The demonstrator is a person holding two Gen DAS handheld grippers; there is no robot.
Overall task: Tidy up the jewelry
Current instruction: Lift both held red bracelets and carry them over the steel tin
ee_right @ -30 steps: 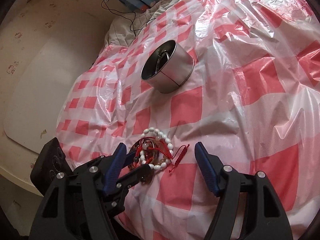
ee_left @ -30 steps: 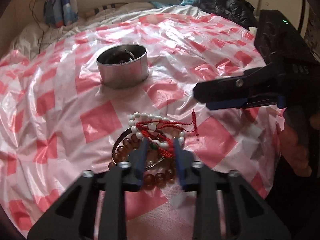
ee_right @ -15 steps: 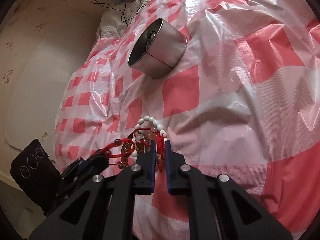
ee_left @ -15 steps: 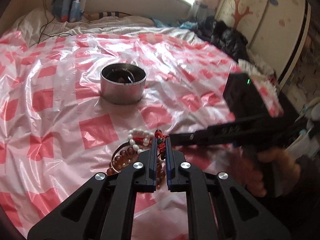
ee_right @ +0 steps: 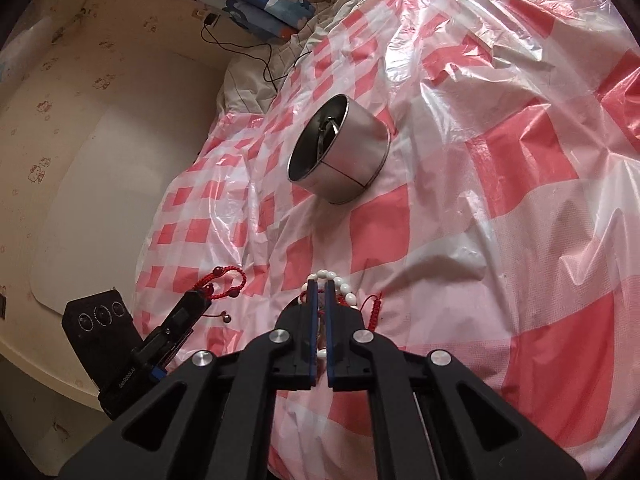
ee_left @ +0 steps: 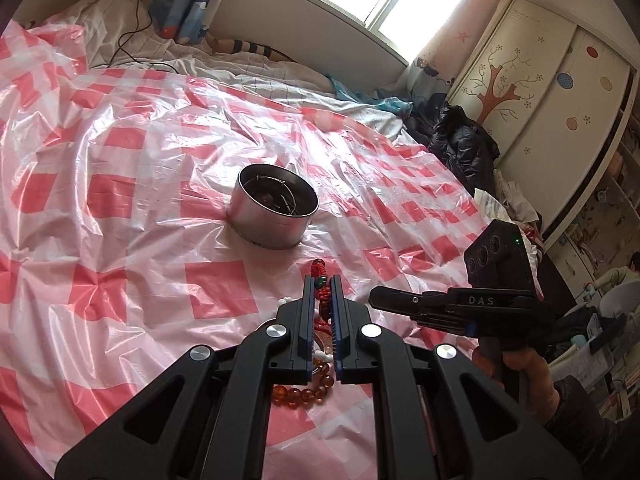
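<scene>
My left gripper (ee_left: 322, 280) is shut on a red cord bracelet (ee_left: 320, 276) and holds it lifted above the jewelry pile; it also shows in the right wrist view (ee_right: 224, 280). My right gripper (ee_right: 321, 286) is shut on the white bead bracelet (ee_right: 340, 284), which lies on the sheet with another red cord (ee_right: 372, 308). An amber bead bracelet (ee_left: 304, 394) lies under my left fingers. The round metal tin (ee_left: 274, 210) stands beyond, with jewelry inside; the right wrist view shows the tin (ee_right: 340, 154) too.
A red and white checked plastic sheet (ee_left: 120, 200) covers the bed. A cable (ee_right: 276, 60) and folded bedding lie at the far end. Dark clothes (ee_left: 460, 140) and a wardrobe stand at the right. The bed edge drops off at the left in the right wrist view.
Both grippers closed from open. My left gripper lifted the red cord bracelet off the pile and away. My right gripper stays shut on the white bead bracelet.
</scene>
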